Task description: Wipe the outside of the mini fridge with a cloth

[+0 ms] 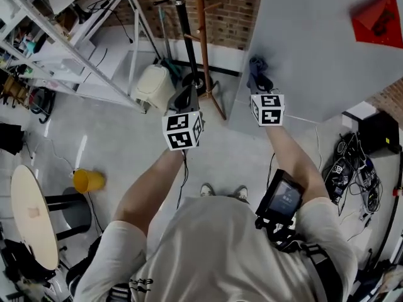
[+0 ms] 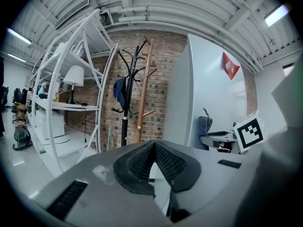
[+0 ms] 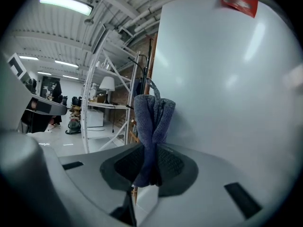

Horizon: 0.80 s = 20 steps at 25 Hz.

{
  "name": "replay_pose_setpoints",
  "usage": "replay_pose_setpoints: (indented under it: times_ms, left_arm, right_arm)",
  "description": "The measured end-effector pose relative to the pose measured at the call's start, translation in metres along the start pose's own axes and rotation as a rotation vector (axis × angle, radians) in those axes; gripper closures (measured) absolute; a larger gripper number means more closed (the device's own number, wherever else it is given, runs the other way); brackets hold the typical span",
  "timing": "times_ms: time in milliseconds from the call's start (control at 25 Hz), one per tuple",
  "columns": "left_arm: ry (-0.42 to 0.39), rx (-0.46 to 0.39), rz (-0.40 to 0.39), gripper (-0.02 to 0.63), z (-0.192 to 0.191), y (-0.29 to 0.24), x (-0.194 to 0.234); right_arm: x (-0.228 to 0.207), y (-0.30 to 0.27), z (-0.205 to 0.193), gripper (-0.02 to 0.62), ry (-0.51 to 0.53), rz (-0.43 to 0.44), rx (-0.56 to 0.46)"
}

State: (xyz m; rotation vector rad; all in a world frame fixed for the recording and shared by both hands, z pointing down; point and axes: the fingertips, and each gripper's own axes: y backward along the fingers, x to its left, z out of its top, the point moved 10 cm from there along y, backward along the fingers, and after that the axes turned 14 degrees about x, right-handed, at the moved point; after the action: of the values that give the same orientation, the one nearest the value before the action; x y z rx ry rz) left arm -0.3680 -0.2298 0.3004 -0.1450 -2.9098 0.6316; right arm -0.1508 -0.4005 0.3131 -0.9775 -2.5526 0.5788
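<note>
Fridge (image 1: 315, 49) stands at upper right in the head view, a white panel with a red sticker (image 1: 380, 19) near its top. It fills the right side of the right gripper view (image 3: 227, 79). Blue-grey cloth (image 1: 257, 68) sits at the fridge's left edge. In the right gripper view the cloth (image 3: 152, 122) stands upright out of the jaws, bunched and folded, its top just beside the fridge face. It looks like it touches, but contact is not clear.

Right gripper (image 1: 259, 83) is held out toward the fridge. Its 2 jaws are clamped tight on the lower end of the cloth (image 3: 150, 160).

Left gripper (image 1: 184, 96) hangs to the left, apart from the fridge and pointing at the floor area by the coat rack (image 1: 203, 43). Its 2 jaws (image 2: 154, 145) are pressed together at the tips with nothing between them.

A small screen device (image 1: 283, 197) is strapped on the person's right forearm.

White bin (image 1: 154, 87) stands beside the coat rack base, against the brick wall (image 1: 233, 5). White metal shelf (image 1: 75, 49) is at upper left. Yellow cup (image 1: 88, 180) lies on the floor near a round table (image 1: 31, 216) at lower left. A tangle of cables (image 1: 352, 172) lies at right, below the fridge.
</note>
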Motion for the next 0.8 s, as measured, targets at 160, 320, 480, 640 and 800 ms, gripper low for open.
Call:
replay_pose_setpoints:
  times_ms: [160,320,480,640,800]
  left_arm:
    - [0.007,0.005,-0.016,0.603,-0.004,0.0,0.01]
    - [0.002,0.005,-0.07,0.601,-0.006,-0.004,0.002]
    - [-0.027,0.002,-0.123,0.602,-0.01,-0.014,-0.022]
    - [-0.044,0.026,-0.159,0.602,-0.027,-0.028,-0.061]
    - [-0.056,0.059,-0.169,0.603,-0.046,-0.039,-0.102]
  right_arm:
    - [0.005,0.003,0.002,0.522,0.008,-0.015,0.01]
    - [0.007,0.019,-0.003,0.522,-0.002,-0.026,0.021]
    - [0.001,0.043,-0.019,0.522,-0.01,-0.043,0.038]
    - [-0.02,0.071,-0.053,0.522,-0.043,-0.07,0.061]
    - [-0.052,0.093,-0.092,0.522,-0.069,-0.076,0.095]
